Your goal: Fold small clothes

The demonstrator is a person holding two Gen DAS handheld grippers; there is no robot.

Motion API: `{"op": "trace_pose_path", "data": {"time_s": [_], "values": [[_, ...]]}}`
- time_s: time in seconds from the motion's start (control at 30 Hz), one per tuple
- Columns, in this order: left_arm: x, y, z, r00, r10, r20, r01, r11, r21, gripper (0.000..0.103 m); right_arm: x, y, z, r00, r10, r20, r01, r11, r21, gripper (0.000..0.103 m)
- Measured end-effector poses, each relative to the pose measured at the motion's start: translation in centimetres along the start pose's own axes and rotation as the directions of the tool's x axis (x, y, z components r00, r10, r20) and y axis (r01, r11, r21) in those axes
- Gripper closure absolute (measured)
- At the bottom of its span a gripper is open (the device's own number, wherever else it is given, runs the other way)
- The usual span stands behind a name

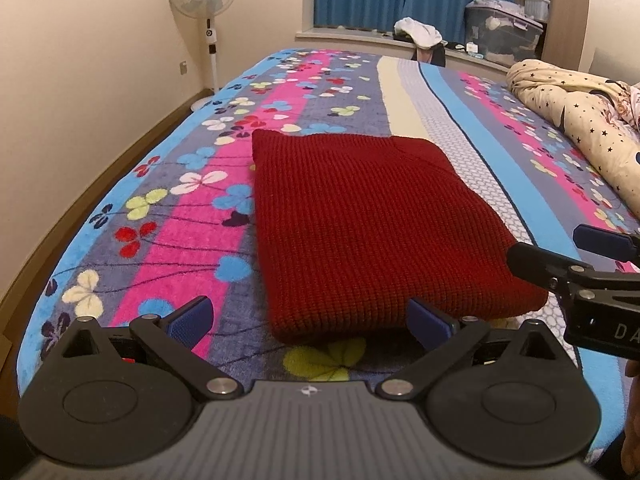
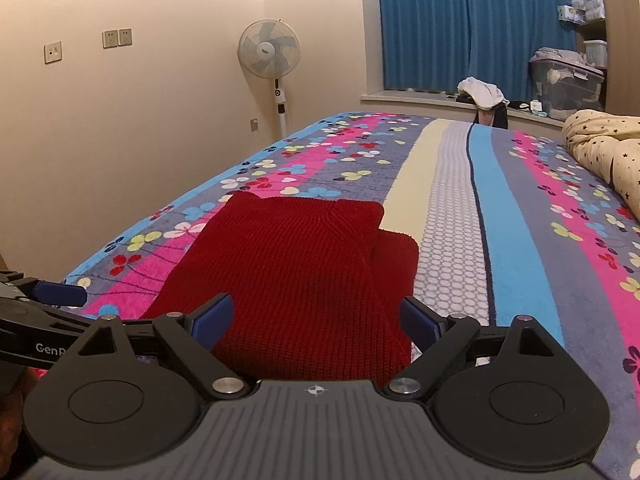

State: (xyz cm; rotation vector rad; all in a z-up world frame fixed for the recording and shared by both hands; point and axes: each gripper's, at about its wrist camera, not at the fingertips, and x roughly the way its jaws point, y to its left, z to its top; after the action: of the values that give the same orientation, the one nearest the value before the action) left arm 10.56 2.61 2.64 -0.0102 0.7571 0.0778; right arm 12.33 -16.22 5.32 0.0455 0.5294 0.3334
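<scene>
Two tongs in view, both spread wide with nothing between the blue pads. Left tongs (image 1: pixel 310 322) hover low at the near edge of the bed (image 1: pixel 120 216), just short of the red knitted sweater's (image 1: pixel 360 232) near left corner. Right tongs (image 2: pixel 316 318) sit over the sweater's (image 2: pixel 296 272) near end, pads to either side of the cloth; contact cannot be judged. Sweater lies folded into a flat rectangle on the flowered blanket (image 2: pixel 516 216), near the bed's near end, with a lower layer sticking out at its far right. Star-print quilt (image 1: pixel 580 120) bunched at far right. Standing fan (image 2: pixel 269 50) by the far wall.
</scene>
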Motion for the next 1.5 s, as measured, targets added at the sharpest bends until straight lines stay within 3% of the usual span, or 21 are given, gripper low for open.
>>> {"op": "trace_pose_path", "data": {"time_s": [1.5], "values": [[0.01,-0.38,-0.05,1.0,-0.01,-0.01,0.01,1.0,0.014,0.001,0.34,0.18,-0.09,1.0,0.001,-0.007,-0.001,1.0,-0.028,0.01]]}}
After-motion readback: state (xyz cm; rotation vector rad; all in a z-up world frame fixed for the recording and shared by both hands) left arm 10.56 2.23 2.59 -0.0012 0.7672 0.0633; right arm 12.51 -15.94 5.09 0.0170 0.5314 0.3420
